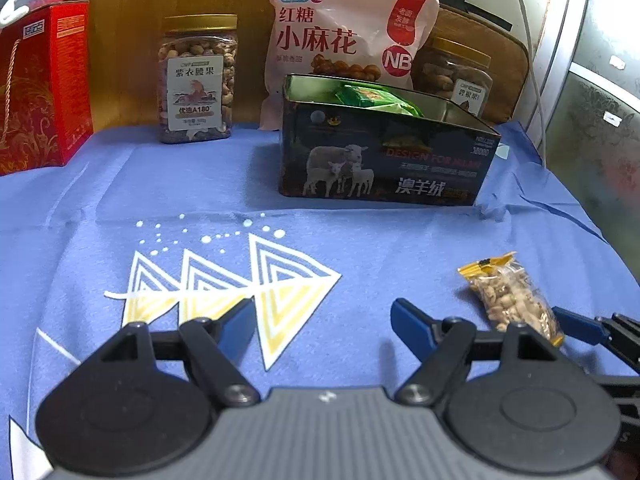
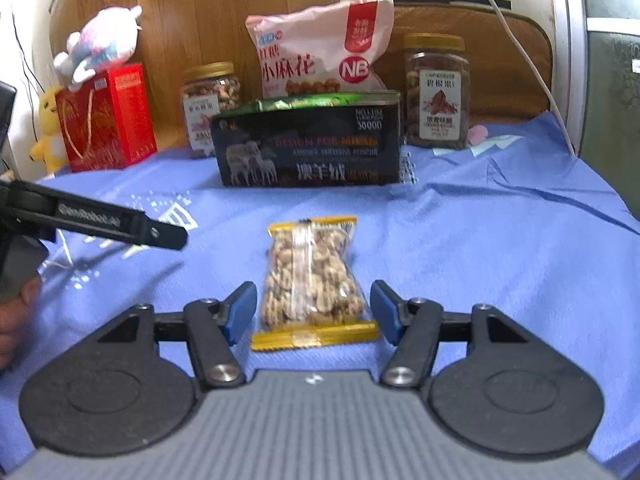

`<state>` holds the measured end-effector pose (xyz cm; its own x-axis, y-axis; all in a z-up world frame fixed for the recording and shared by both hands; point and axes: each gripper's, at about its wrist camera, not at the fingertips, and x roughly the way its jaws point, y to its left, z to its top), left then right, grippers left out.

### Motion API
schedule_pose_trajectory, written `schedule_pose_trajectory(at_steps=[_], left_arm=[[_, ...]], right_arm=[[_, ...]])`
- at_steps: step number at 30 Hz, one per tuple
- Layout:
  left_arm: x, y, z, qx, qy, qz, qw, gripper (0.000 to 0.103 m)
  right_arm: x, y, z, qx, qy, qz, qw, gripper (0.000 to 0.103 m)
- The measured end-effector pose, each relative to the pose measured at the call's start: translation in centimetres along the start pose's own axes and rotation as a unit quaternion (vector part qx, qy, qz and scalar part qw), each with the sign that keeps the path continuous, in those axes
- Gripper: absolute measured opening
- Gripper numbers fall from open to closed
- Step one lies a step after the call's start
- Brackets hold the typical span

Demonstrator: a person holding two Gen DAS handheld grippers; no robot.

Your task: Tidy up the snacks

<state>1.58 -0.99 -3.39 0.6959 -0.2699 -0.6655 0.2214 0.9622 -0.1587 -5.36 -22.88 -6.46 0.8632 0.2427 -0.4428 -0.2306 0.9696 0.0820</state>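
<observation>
A clear packet of nuts (image 2: 312, 276) with yellow sealed ends lies flat on the blue cloth (image 2: 480, 240). My right gripper (image 2: 313, 306) stands open around its near half, with a blue pad on either side and a small gap to each. In the left wrist view the same nut packet (image 1: 512, 296) lies to the right, with a right gripper finger (image 1: 576, 324) beside it. My left gripper (image 1: 322, 312) is open over bare cloth with nothing between its fingers. Behind stands an open dark tin (image 1: 384, 160) printed with sheep, and green snack packets (image 1: 376, 98) lie inside it.
Along the back stand a pink snack bag (image 1: 340, 36), a gold-lidded cashew jar (image 1: 198, 80), a pecan jar (image 2: 436, 92) and a red gift box (image 1: 40, 88) with plush toys (image 2: 100, 48) on and beside it. A white cable (image 2: 520, 40) hangs at the right.
</observation>
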Motion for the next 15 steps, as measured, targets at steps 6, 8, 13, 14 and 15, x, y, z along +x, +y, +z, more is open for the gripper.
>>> schedule_pose_trajectory(at_steps=[6, 8, 13, 14, 15], left_arm=[[-0.3, 0.8, -0.1, -0.012, -0.005, -0.017, 0.9998, 0.077], [-0.4, 1.0, -0.1, -0.017, -0.006, -0.026, 0.9995, 0.077], [-1.4, 2.3, -0.3, -0.035, -0.016, -0.070, 0.9968, 0.083], [-1.6, 2.5, -0.4, -0.037, -0.020, -0.077, 0.9961, 0.088], [-1.9, 2.7, -0.5, -0.037, -0.024, -0.085, 0.9954, 0.089]], right_arm=[[0.1, 0.4, -0.1, -0.012, 0.000, -0.005, 1.000, 0.061], [0.1, 0.7, 0.0, -0.021, 0.001, 0.003, 1.000, 0.060], [0.2, 2.8, 0.2, -0.089, 0.017, 0.093, 0.991, 0.060], [0.0, 3.7, 0.1, -0.120, 0.020, 0.122, 0.985, 0.060], [-0.2, 4.8, -0.1, -0.154, 0.018, 0.145, 0.977, 0.060]])
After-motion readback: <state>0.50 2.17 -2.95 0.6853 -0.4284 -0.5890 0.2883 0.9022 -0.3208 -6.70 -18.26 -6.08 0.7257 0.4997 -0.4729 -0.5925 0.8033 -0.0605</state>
